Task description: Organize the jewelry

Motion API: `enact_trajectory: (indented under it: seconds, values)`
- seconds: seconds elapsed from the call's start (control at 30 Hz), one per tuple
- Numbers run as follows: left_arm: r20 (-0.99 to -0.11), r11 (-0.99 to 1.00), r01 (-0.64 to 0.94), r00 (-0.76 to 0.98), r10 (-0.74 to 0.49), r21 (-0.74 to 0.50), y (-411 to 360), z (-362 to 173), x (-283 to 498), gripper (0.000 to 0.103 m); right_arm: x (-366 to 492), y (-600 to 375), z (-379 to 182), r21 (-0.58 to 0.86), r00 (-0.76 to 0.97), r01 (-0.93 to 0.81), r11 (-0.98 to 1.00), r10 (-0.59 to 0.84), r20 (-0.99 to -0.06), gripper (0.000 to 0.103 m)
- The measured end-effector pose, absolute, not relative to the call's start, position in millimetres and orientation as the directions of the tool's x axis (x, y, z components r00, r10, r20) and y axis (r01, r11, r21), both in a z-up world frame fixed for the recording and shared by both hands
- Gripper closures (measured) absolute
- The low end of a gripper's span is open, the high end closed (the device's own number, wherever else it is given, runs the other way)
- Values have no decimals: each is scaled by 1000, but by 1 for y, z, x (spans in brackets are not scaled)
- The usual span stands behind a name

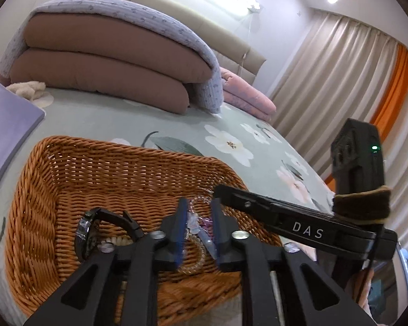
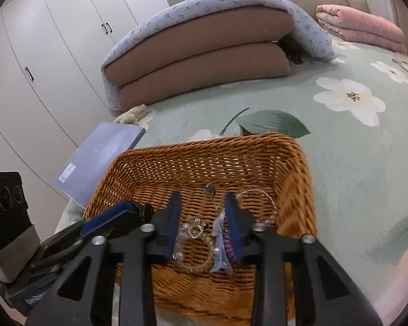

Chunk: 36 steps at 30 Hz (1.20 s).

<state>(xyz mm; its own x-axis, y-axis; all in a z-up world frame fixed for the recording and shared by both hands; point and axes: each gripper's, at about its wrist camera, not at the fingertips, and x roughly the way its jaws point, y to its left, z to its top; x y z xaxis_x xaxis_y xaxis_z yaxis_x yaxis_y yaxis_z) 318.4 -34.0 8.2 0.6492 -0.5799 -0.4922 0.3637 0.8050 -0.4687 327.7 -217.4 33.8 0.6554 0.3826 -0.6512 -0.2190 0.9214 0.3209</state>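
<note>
A brown wicker basket (image 1: pixel 35 190) (image 2: pixel 291 157) sits on the flowered bed sheet. It holds a black wristwatch (image 1: pixel 88 233), a pearl bracelet (image 1: pixel 117 241), a clear beaded bracelet (image 2: pixel 204 255), a light blue hair clip (image 2: pixel 220 260) and a purple coil tie (image 2: pixel 228 244). My left gripper (image 1: pixel 198 217) is open over the basket, above the clip and bracelets, holding nothing. My right gripper (image 2: pixel 202 206) is open over the same pile, empty. The right gripper also shows in the left wrist view (image 1: pixel 299 222), reaching in from the right.
A lavender book (image 2: pixel 103 152) (image 1: pixel 5 125) lies left of the basket. Folded brown and blue quilts (image 1: pixel 108 62) (image 2: pixel 204 54) and a pink blanket (image 2: pixel 361 24) are stacked behind it. White wardrobes (image 2: pixel 40 54) stand left; curtains (image 1: pixel 340 68) hang right.
</note>
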Motion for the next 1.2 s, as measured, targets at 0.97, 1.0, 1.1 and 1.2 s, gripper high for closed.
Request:
enact_trajectory:
  seconds: [0.97, 1.0, 1.1, 1.2]
  values:
    - [-527, 835, 350, 654, -543, -426, 29, -2, 76, 48, 34, -244, -7, 117, 714, -317, 941, 318, -624, 65]
    - [-541, 839, 348, 646, -538, -419, 26, -7, 73, 48, 33, -245, -10, 116, 712, -311, 943, 312, -629, 65]
    - [-570, 848, 349, 630, -528, -400, 15, -16, 70, 48, 30, -248, -21, 147, 687, -299, 943, 320, -653, 65]
    - [-603, 860, 341, 614, -509, -379, 3, -25, 74, 48, 28, -242, -34, 152, 666, -280, 948, 306, -680, 65]
